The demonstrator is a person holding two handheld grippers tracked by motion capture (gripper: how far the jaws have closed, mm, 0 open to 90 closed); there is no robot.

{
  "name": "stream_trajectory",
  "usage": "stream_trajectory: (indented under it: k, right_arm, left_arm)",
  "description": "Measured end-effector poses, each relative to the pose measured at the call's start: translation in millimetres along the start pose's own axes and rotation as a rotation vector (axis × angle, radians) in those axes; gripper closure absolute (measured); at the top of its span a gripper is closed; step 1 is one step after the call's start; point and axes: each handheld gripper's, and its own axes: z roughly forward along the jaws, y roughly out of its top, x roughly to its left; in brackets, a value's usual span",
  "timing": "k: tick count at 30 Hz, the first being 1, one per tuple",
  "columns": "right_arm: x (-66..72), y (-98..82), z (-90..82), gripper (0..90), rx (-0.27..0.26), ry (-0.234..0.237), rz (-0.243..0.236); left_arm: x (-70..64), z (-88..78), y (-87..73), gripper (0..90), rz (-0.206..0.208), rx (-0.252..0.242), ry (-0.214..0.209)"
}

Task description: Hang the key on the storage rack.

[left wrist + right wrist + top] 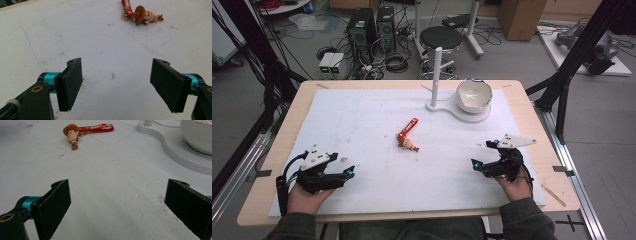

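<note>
A small cowboy figure keychain (pixel 407 140) with a red strap lies flat near the middle of the white mat (pixel 372 115). In the left gripper view the keychain (pixel 141 14) lies far ahead at the top; in the right gripper view the keychain (pixel 75 133) lies at the upper left. My left gripper (pixel 345 172) rests low at the mat's front left, jaws wide open with nothing between them. At the front right my right gripper (pixel 484 154) also stands open and empty. Both are well apart from the keychain.
A white bowl (pixel 473 95) sits on a white base (pixel 462 114) with an upright white post (pixel 436 75) at the back right of the mat. The wooden table edge (pixel 557 190) frames the mat. A stool and computer cases stand on the floor beyond.
</note>
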Motion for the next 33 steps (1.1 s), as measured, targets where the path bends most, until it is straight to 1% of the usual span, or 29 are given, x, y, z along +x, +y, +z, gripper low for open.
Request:
stream_trajectory:
  k: [5,7,15,20,23,27,33]
  right_arm:
    - [-0.4,-1.1,-1.5,6.0,-0.005,0.000,0.001]
    - [-0.1,-1.2,-2.2,6.0,-0.005,0.001,0.009]
    - [0.1,-1.3,-1.7,6.0,-0.004,0.001,0.011]
    - [0.3,-1.4,-2.0,6.0,-0.007,0.006,0.011]
    - [1.5,-1.4,-2.8,6.0,-0.009,0.010,0.020]
    - [2.3,-1.3,-3.0,6.0,-0.016,0.009,0.013]
    - [3.8,-0.8,-3.0,6.0,-0.012,0.006,0.018]
  left_arm:
    - [-0.7,1.8,1.4,26.3,0.004,0.002,-0.003]
    - [-0.9,1.9,1.4,26.5,0.008,0.005,-0.005]
    - [-0.4,1.7,0.7,26.6,-0.003,0.002,-0.006]
    - [-0.8,1.3,0.6,26.6,0.002,0.001,-0.006]
    - [-0.7,1.0,0.5,26.6,0.005,0.002,-0.006]
    - [-1.0,0.6,0.6,26.6,0.007,0.000,-0.009]
    - [0.2,0.0,0.0,26.6,0.007,0.000,-0.009]
